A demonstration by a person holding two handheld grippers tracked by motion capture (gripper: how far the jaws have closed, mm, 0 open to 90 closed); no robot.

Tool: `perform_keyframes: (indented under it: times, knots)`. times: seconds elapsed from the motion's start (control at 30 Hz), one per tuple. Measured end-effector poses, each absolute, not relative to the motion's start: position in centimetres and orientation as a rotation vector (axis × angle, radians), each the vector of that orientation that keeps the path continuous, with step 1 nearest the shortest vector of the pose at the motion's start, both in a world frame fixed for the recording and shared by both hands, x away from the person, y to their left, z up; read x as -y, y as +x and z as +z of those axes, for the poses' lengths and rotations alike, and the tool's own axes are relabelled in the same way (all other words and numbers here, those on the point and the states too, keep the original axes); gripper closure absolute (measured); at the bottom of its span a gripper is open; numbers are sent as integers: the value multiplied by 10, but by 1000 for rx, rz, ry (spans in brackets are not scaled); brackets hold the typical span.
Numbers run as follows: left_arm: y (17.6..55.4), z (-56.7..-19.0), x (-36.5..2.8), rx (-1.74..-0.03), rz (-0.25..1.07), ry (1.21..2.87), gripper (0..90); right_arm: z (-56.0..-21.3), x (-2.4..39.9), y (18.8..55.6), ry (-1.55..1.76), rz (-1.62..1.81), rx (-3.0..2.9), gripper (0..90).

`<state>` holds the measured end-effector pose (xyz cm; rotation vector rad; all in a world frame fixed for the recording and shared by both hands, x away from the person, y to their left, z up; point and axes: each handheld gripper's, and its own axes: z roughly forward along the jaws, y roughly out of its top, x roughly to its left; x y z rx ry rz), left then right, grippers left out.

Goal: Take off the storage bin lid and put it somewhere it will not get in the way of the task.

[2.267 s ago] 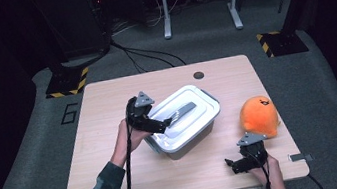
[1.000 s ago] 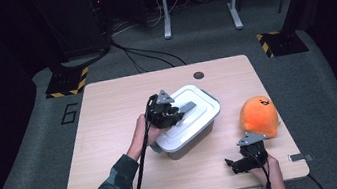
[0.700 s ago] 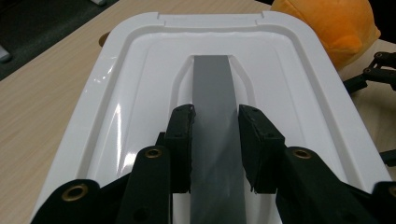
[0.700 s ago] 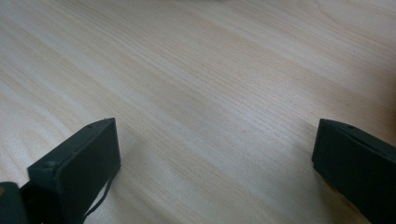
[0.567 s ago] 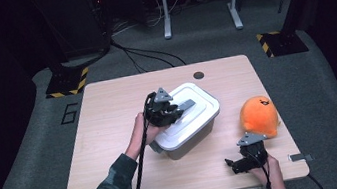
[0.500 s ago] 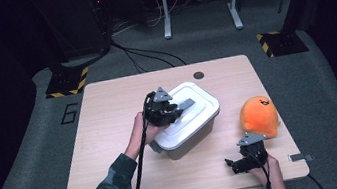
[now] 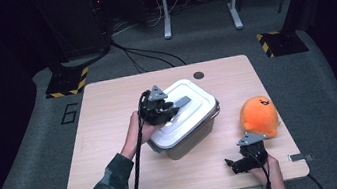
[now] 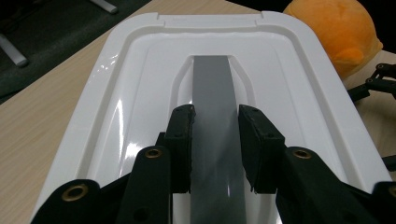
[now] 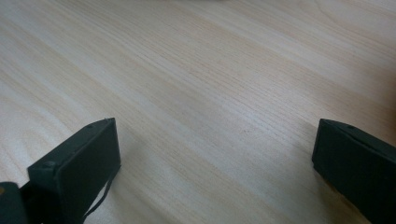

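Atop the white lid, your left gripper is clamping the grey handle so it can lift squarely. Your right gripper is idling wide open over the table, beside the orange plush toy.

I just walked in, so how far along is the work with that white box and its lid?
Done: left gripper is shut on the grey handle of the white lid. In hand: the lid sits tilted on the box. Left: the orange plush waits beside it; right gripper open.

Dim room, lit table, lid glare, soft pics
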<state>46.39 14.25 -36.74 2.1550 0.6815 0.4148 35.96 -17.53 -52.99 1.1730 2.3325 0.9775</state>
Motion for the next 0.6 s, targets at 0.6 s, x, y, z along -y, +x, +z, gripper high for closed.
perform_keyframes:
  times: [0.6]
  knots:
    - [465,-357,-176,-758,476,2117,659,-530,175,360,1173,977,-2333,2]
